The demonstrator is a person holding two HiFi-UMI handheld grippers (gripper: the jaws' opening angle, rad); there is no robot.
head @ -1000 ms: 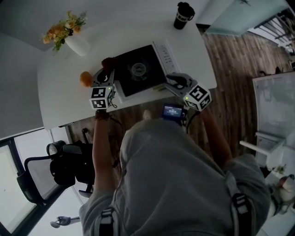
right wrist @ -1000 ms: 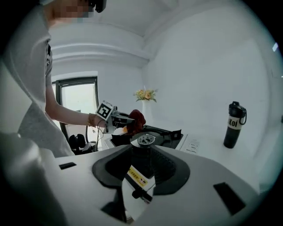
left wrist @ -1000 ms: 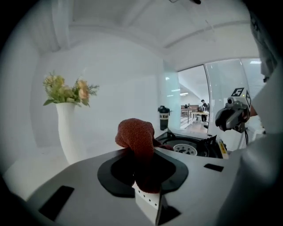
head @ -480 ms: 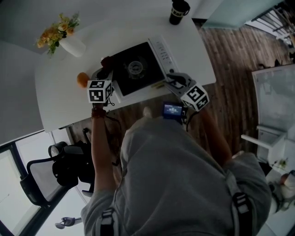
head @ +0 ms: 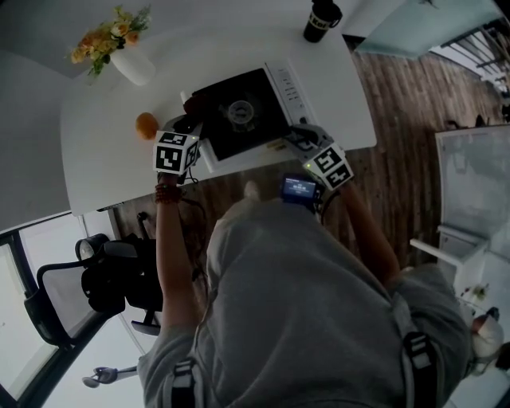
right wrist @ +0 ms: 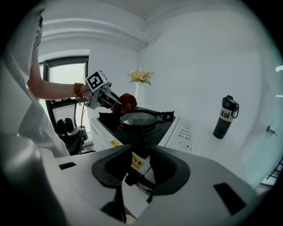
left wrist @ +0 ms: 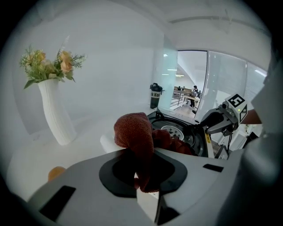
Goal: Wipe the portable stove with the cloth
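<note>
The portable stove [head: 239, 119], black-topped with a white control panel, lies on the white table [head: 103, 159]. My left gripper [head: 191, 123] is shut on a dark red cloth [left wrist: 135, 132] at the stove's left corner; its jaws have just been closing with the cloth between them. The cloth [right wrist: 127, 102] bulges above the jaws and rests by the burner [left wrist: 174, 131]. My right gripper [right wrist: 140, 170] stands open at the stove's near right corner [head: 293, 137]. The stove's front face and black knob [right wrist: 129, 178] show in the gap, and the pads do not press on them.
An orange [head: 146, 125] lies left of the stove. A white vase of flowers [head: 131, 65] stands at the table's far left, and a black bottle [head: 321, 20] at the far right. An office chair [head: 96, 279] stands below the table's near edge.
Both grippers have edged closer to the stove and tipped downward. The left one has carried the cloth onto the stove's left corner.
</note>
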